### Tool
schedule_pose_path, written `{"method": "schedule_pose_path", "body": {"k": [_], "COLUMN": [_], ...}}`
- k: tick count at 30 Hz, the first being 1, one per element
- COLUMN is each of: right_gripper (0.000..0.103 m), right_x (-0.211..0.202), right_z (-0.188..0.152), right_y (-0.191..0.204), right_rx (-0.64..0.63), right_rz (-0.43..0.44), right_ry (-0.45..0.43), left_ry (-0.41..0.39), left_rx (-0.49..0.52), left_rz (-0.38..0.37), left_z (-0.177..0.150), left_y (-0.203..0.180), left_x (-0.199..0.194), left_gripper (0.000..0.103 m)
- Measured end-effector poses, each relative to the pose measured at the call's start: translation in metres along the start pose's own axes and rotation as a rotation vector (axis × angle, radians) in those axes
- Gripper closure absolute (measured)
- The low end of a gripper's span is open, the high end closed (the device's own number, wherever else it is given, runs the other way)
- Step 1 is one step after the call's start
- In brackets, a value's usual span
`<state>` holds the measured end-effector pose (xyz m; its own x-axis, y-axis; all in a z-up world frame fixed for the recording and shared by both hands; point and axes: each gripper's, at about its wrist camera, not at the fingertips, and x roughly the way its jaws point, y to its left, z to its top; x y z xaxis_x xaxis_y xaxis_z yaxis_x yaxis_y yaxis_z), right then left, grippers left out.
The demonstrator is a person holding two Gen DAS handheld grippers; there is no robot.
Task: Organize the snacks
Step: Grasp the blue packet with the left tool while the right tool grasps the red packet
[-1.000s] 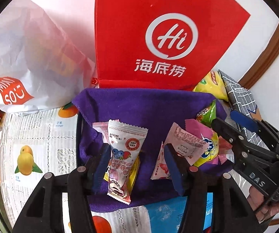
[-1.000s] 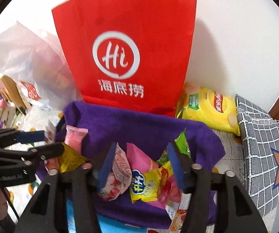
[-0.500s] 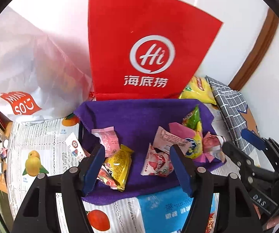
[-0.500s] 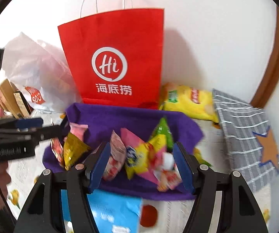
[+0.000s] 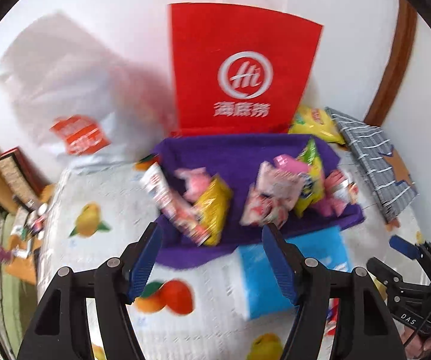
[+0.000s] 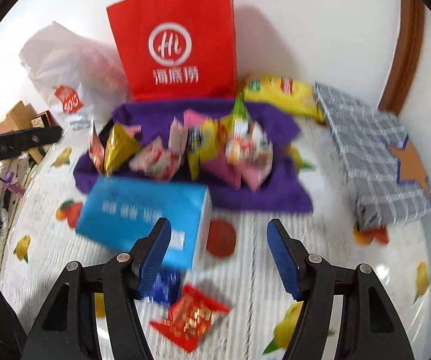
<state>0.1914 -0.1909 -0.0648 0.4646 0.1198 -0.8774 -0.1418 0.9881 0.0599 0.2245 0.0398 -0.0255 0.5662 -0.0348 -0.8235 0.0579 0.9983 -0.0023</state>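
A purple cloth (image 5: 239,153) (image 6: 263,198) lies on the table with several snack packets on it: a yellow one (image 5: 212,207), a long white-and-red one (image 5: 167,198) at its left edge, and a pink, white and green heap (image 6: 239,147) to the right. My left gripper (image 5: 212,258) hangs open and empty just in front of the cloth. My right gripper (image 6: 218,252) is open and empty too, further back over the table. A red packet (image 6: 191,318) and a blue packet (image 6: 164,285) lie below it. The pictures are blurred by motion.
A blue box (image 6: 143,213) (image 5: 293,270) sits in front of the cloth. Behind it stand a red paper bag (image 6: 176,45), a white plastic bag (image 6: 62,63) and a yellow chip bag (image 6: 281,93). A grey checked box (image 6: 374,153) lies on the right. Clutter borders the fruit-print tablecloth (image 5: 101,198) on the left.
Both grippers pulled back from over the purple cloth toward the near side. The left one let go of the white packet it had between its fingers, and its jaws stand wider.
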Motion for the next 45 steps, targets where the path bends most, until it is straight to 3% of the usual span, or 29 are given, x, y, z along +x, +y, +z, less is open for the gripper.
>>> {"method": "schedule_pose_path", "body": {"k": [12, 19, 29, 37, 39, 45], "right_gripper": [0.037, 0.038, 0.039, 0.044, 0.057, 0.058], "right_x": [0.037, 0.034, 0.032, 0.041, 0.043, 0.033], "right_z": [-0.082, -0.104, -0.107, -0.094, -0.091, -0.095], "right_y": [0.010, 0.011, -0.005, -0.006, -0.005, -0.016], "right_rx": [0.048, -0.028, -0.006, 0.017, 0.016, 0.001], "right_rz": [0.044, -0.034, -0.034, 0.013, 0.009, 0.001], "right_ry": [0.109, 0.109, 0.070, 0.035, 0.026, 0.005], "left_ry": [0.013, 0.002, -0.058, -0.025, -0.005, 0.050], "left_rx": [-0.055, -0.030, -0.106, -0.072, -0.058, -0.048], "left_rz": [0.046, 0.057, 0.022, -0.056, -0.078, -0.131], "left_z": [-0.067, -0.085, -0.117, -0.131, -0.133, -0.135], "left_y": [0.020, 0.011, 0.003, -0.021, -0.030, -0.054], "left_x": [-0.022, -0.030, -0.016, -0.001, 0.006, 0.025], "left_gripper": [0.036, 0.036, 0.036, 0.036, 0.036, 0.036]}}
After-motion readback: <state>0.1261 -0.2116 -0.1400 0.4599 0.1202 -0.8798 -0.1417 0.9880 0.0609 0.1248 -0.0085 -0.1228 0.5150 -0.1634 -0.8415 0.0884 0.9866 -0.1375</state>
